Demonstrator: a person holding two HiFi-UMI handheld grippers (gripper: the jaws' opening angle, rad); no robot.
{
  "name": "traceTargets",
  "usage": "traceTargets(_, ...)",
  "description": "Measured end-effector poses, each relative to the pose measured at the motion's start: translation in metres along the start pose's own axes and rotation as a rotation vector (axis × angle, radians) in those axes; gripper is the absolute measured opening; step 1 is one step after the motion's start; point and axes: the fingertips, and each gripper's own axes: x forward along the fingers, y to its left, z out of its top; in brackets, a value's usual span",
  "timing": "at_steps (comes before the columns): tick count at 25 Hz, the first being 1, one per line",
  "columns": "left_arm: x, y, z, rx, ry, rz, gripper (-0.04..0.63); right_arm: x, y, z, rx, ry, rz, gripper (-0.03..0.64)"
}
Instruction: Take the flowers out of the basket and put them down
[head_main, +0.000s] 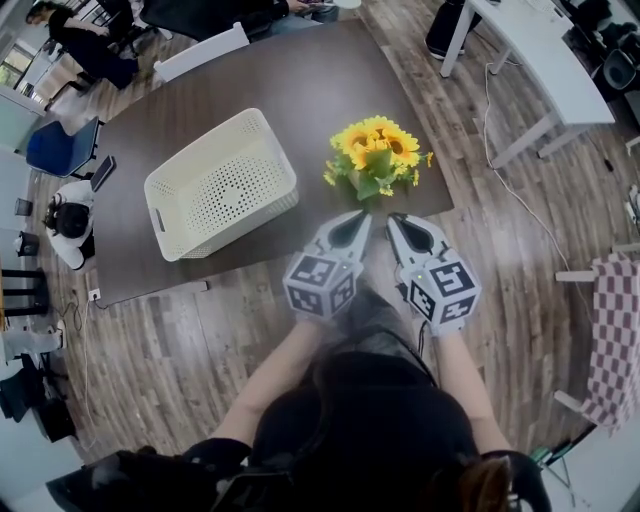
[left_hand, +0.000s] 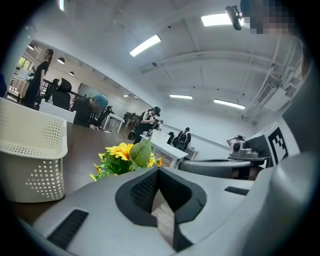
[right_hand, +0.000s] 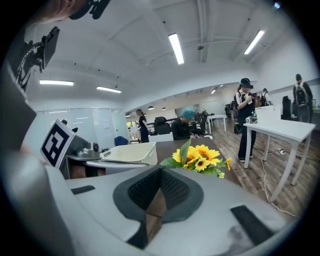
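A bunch of yellow sunflowers (head_main: 377, 158) with green leaves stands on the dark brown table (head_main: 300, 80) near its front right corner, outside the basket. The white perforated basket (head_main: 235, 200) sits to the left of it, and nothing shows inside. My left gripper (head_main: 358, 220) and right gripper (head_main: 398, 222) hang side by side just off the table's front edge, pointing at the flowers and apart from them. Both are shut and hold nothing. The left gripper view shows the flowers (left_hand: 125, 157) and basket (left_hand: 30, 150) beyond its shut gripper (left_hand: 159, 174). The right gripper view shows flowers (right_hand: 197, 157) past its gripper (right_hand: 160, 174).
A white desk (head_main: 540, 50) stands on the wooden floor at the upper right, with cables beneath. A chair with checked cloth (head_main: 615, 330) is at the right edge. A white chair (head_main: 200, 50) and seated people are behind the table. Gear lies on the floor at the left.
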Motion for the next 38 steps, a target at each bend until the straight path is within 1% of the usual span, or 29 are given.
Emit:
traceTargets(3,-0.005,-0.005,-0.003,-0.009,-0.004,-0.008,0.002,-0.006,0.007,0.0,0.0,-0.015,0.008,0.0)
traceTargets(7,-0.014,-0.014,-0.007,-0.003,-0.008,-0.021,0.002,-0.016,0.016,-0.003,-0.004,-0.023,0.009,0.0)
traceTargets(19,-0.039,-0.037,-0.024,-0.002,-0.007,-0.053,0.002,-0.038,0.042,-0.019,-0.021,-0.007,0.022,0.0)
traceTargets(23,-0.043,-0.042,-0.031,-0.006,-0.01,-0.036,0.002,-0.046,0.043,-0.022,-0.03,-0.006,0.037,0.0)
traceTargets(28,-0.049,-0.049,-0.035,-0.013,-0.018,0.002,0.002,-0.055,0.046,-0.026,-0.04,0.004,0.071,0.0)
traceTargets(35,-0.057,-0.074,-0.045,-0.027,-0.039,0.058,0.002,-0.083,0.044,-0.035,-0.048,0.02,0.126,0.0)
traceTargets(38,-0.062,-0.089,-0.052,-0.028,-0.043,0.069,0.002,-0.097,0.044,-0.04,-0.05,0.022,0.143,0.0)
